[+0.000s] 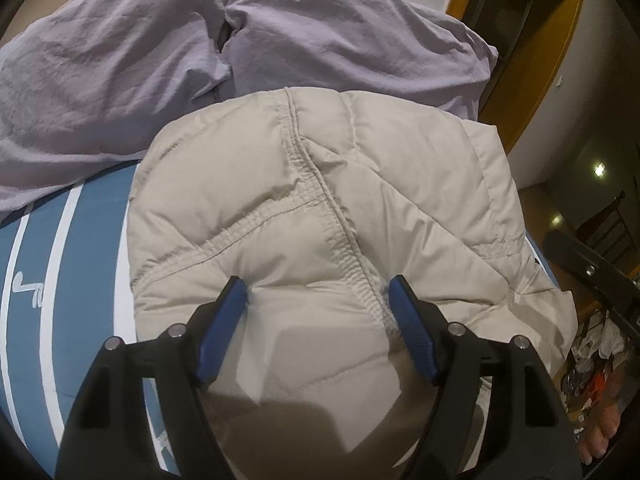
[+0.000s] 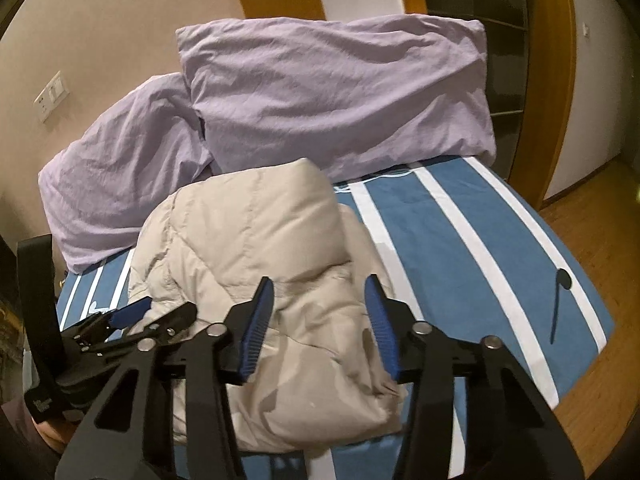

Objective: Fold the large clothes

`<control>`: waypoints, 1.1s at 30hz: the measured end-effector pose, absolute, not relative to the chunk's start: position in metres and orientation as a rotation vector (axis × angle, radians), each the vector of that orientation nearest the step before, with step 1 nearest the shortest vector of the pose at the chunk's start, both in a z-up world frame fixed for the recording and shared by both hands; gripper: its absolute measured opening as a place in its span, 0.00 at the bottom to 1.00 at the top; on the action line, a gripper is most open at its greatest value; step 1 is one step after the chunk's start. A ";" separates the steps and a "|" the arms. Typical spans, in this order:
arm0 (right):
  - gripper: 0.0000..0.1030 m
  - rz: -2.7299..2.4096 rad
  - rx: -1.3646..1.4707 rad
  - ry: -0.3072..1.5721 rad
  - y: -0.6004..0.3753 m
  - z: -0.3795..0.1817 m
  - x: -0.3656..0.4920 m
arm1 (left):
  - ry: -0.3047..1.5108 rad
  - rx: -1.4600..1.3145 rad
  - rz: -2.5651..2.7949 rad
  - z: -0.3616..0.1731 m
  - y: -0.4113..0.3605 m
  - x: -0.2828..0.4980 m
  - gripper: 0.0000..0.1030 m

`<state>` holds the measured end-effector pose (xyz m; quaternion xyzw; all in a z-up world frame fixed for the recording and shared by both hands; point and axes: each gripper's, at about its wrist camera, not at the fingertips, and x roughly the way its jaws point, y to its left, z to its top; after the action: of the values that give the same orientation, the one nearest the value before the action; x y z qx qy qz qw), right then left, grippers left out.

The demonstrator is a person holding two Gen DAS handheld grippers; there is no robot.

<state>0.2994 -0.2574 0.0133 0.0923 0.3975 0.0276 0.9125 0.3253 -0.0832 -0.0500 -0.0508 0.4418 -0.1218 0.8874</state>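
A beige quilted puffer jacket (image 1: 320, 200) lies bundled on a blue bed cover with white stripes (image 2: 480, 240). In the left wrist view my left gripper (image 1: 318, 292) stands open right over the jacket's near part, and its blue fingertips (image 1: 236, 296) sit down against the puffy fabric on either side of a stitched seam. In the right wrist view my right gripper (image 2: 320, 292) hovers over the jacket (image 2: 248, 232) near its right edge. Its jaws are apart, with the fabric behind the gap and nothing pinched. The left gripper (image 2: 132, 312) shows at the jacket's left side.
Two lilac pillows (image 2: 332, 92) lean against the wall at the head of the bed, just behind the jacket. The striped cover (image 1: 48, 280) runs to the bed's right edge, with wooden floor (image 2: 592, 232) and a wooden door frame beyond. A bare foot (image 1: 600, 432) and floor clutter lie beside the bed.
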 end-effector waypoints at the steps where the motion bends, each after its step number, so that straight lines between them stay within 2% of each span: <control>1: 0.41 0.063 0.186 0.819 -0.255 0.013 0.302 | 0.917 -0.103 -0.257 -0.051 -0.084 0.326 0.71; 6: 0.34 0.092 0.171 0.833 -0.242 0.003 0.318 | 0.918 -0.101 -0.274 -0.052 -0.083 0.327 0.71; 25: 0.33 0.053 0.138 0.891 -0.242 -0.058 0.322 | 0.889 -0.101 -0.316 -0.047 -0.085 0.319 0.72; 33: 0.32 0.050 0.196 0.886 -0.254 -0.081 0.310 | 0.847 -0.149 -0.333 -0.025 -0.080 0.321 0.72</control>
<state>0.3101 -0.2545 -0.0805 0.0945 0.4279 0.0240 0.8985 0.3211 -0.0799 -0.0250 -0.0718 0.4088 -0.1607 0.8955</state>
